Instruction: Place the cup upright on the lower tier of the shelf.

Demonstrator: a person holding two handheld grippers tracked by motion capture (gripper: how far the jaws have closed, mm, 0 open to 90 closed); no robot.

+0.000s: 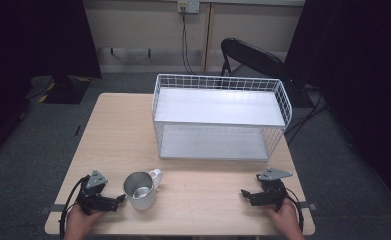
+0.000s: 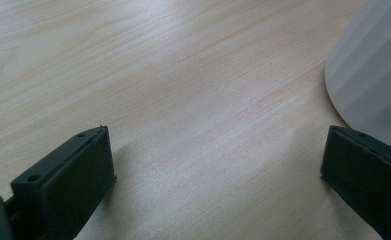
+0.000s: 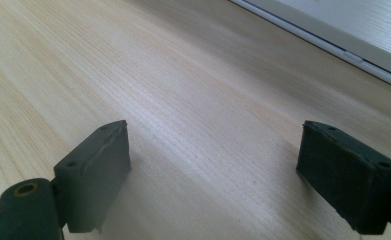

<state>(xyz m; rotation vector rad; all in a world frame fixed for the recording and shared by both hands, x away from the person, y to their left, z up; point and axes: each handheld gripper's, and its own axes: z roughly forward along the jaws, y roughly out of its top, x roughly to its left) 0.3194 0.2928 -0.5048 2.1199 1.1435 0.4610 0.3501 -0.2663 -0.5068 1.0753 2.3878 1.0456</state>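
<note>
A metal mug (image 1: 141, 189) with a white handle stands upright near the table's front edge, left of centre. My left gripper (image 1: 119, 201) rests on the table just left of the mug, jaws wide open with bare wood between them. In the left gripper view the mug's pale wall (image 2: 370, 70) rises at the right, just beyond the right jaw; whether it touches I cannot tell. My right gripper (image 1: 246, 194) lies on the table at the front right, open, nothing between its fingers. A white wire rack (image 1: 218, 117) with two shelves stands at the back centre.
The rack's lower shelf edge (image 3: 333, 40) runs across the top right of the right gripper view. A black folding chair (image 1: 253, 57) stands behind the table. Bare wood (image 1: 203, 192) lies between the two grippers.
</note>
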